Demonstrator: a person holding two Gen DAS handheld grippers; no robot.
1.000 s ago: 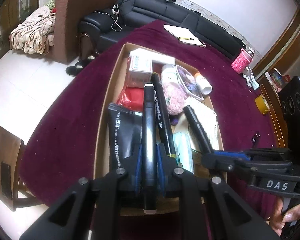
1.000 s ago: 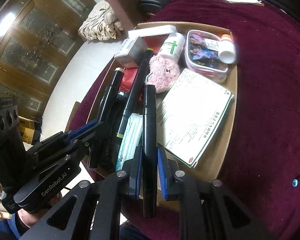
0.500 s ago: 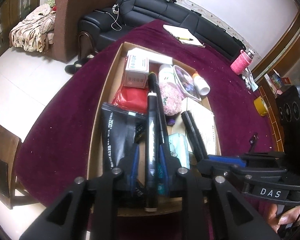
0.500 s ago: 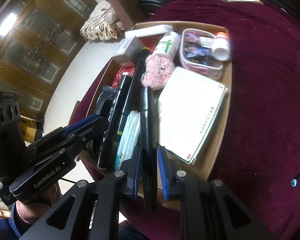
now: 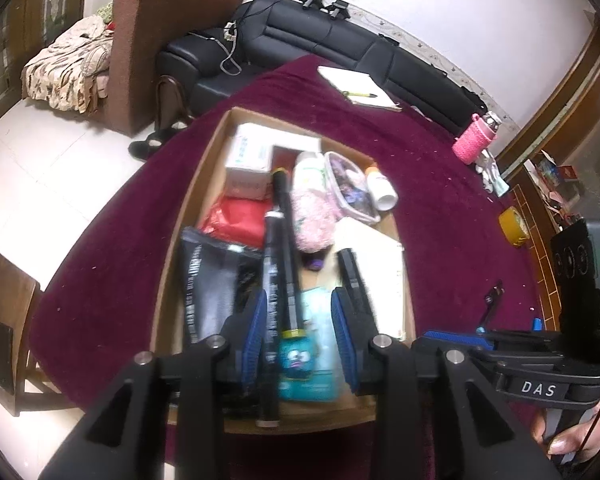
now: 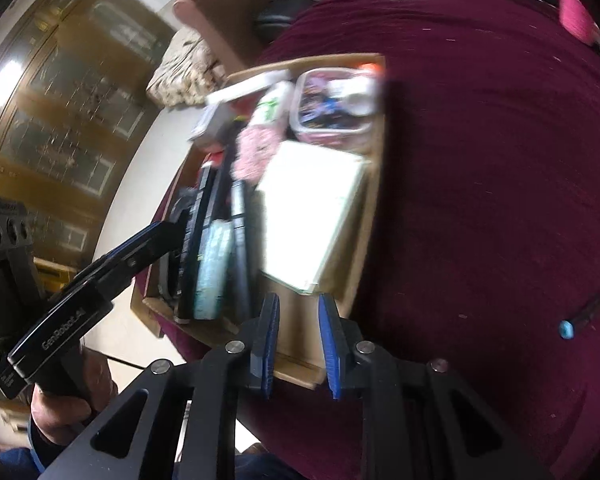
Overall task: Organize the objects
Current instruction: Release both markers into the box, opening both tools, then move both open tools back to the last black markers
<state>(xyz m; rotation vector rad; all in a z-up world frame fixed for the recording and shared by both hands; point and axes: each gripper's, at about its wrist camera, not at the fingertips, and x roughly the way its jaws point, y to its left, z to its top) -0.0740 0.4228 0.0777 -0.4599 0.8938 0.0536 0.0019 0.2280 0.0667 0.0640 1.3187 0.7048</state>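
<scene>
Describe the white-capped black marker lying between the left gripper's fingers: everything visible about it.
The marker is a long black plastic-looking barrel with pale print along it and whitish ends. It lies lengthwise in the cardboard box, beside a second black marker and a teal packet. The left gripper straddles it with fingers opening; the pads look clear of it.

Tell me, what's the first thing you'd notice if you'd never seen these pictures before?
Probably the cardboard box crammed with stuff, sitting on a big dark-red tablecloth. Long black markers lie side by side in the middle of it, with a fluffy pink thing just behind them and a white booklet to their right. The left gripper, blue pads opening, hangs right over the markers.
</scene>
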